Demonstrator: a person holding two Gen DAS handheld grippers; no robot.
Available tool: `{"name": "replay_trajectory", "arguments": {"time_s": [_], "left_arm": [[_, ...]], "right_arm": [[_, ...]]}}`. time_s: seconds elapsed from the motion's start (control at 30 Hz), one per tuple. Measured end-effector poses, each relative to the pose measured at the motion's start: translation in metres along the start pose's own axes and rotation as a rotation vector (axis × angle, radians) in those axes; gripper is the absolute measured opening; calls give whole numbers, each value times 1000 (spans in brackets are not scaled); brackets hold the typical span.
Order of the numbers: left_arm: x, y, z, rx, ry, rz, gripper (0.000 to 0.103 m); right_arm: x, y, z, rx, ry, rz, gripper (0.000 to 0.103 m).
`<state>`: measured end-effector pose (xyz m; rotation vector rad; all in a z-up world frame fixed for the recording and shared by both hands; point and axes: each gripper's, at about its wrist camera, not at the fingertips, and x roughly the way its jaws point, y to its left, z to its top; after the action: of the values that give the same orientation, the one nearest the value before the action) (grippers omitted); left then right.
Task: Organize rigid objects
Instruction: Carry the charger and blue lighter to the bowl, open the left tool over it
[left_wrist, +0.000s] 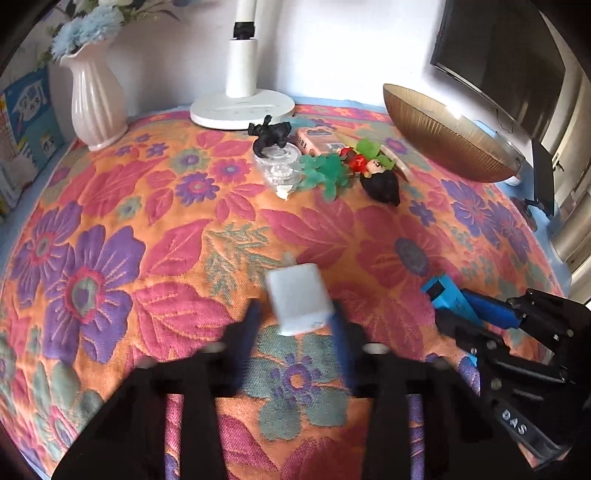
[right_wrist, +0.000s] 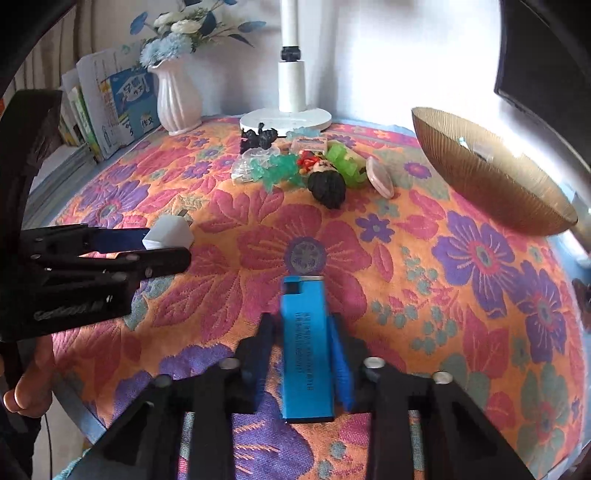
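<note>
The left gripper (left_wrist: 295, 314) has its jaws clamped on a white plug adapter (left_wrist: 297, 301) above the middle of the floral tablecloth (left_wrist: 110, 240). The right gripper (right_wrist: 303, 343) pinches a blue lighter (right_wrist: 304, 350) between its 2 fingers, nearer the cloth's front edge. A gold bowl (right_wrist: 491, 173) sits at the right back corner.

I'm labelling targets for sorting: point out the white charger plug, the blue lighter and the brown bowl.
white charger plug (left_wrist: 297, 299), left wrist view, front face.
blue lighter (right_wrist: 306, 347), right wrist view, printed side.
brown bowl (right_wrist: 491, 177), right wrist view, ribbed outer wall.
</note>
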<state>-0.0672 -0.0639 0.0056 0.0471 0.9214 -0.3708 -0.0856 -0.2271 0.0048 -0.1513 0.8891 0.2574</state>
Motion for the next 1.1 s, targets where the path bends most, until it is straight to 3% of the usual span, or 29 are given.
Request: {"name": "replay_trajectory", "arguments": {"time_s": [0.17, 0.23, 0.37, 0.57, 0.7, 0.9, 1.1], "left_arm": [[-14, -5, 11, 5, -54, -56, 23], [-23, -10, 21, 26, -86, -66, 24], [-30, -23, 42, 65, -115, -69, 23], [-29, -24, 62, 30, -128, -119, 23], [-34, -51, 93, 68, -172, -169, 23], [-23, -124, 155, 188, -214, -228, 23], [30, -171, 178, 236, -131, -239, 23]], "right_arm": [[-16, -5, 3, 46, -23, 111, 23], [-28, -17, 11, 81, -47, 113, 24], [-63, -50, 31, 128, -129, 60, 24], [-100, -98, 37, 200, -201, -19, 24], [-113, -131, 44, 259, -229, -68, 24], [-106, -188, 80, 347, -168, -143, 24], [-60, -220, 100, 387, -22, -103, 23]]}}
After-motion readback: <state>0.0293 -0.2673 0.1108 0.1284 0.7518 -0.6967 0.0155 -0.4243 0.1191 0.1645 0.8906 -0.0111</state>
